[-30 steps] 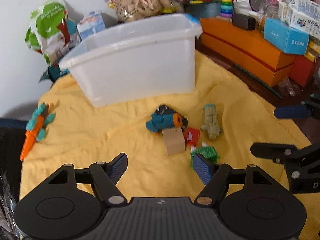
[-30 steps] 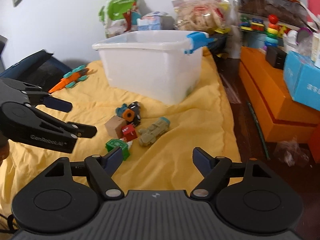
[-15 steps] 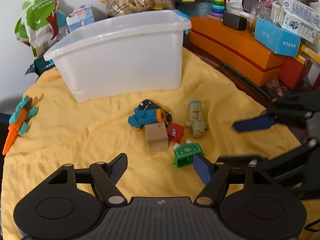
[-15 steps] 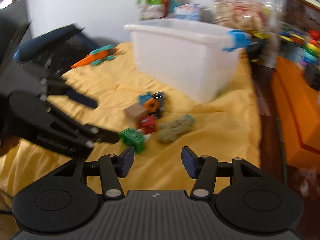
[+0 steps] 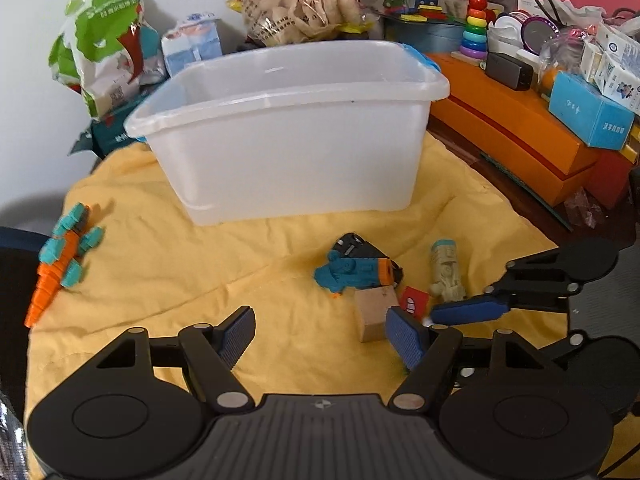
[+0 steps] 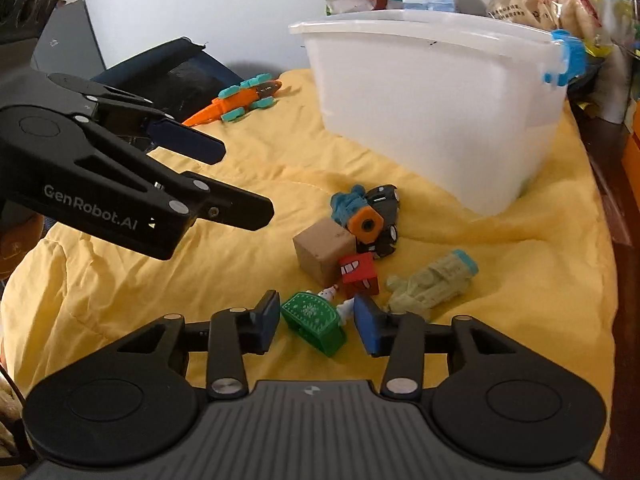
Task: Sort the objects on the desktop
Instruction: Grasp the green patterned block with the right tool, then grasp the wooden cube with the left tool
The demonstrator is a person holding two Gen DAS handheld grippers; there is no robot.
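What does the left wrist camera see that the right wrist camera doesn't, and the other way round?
Only the left view: a ring stacker and orange boxes. Only the right view: a green toy between the right gripper's closing jaws, not yet gripped. Both: the white bin, yellow cloth, wooden block and carrot toy.

So the left claw is hanging wide open over the yellow cloth, nothing between its pads. Just ahead is a little toy pile: wooden block, teal toy with an orange end, small red cube, tan figure. The right claw pokes in from the right beside the cube. The white bin sits behind, with the orange carrot toy way off left.
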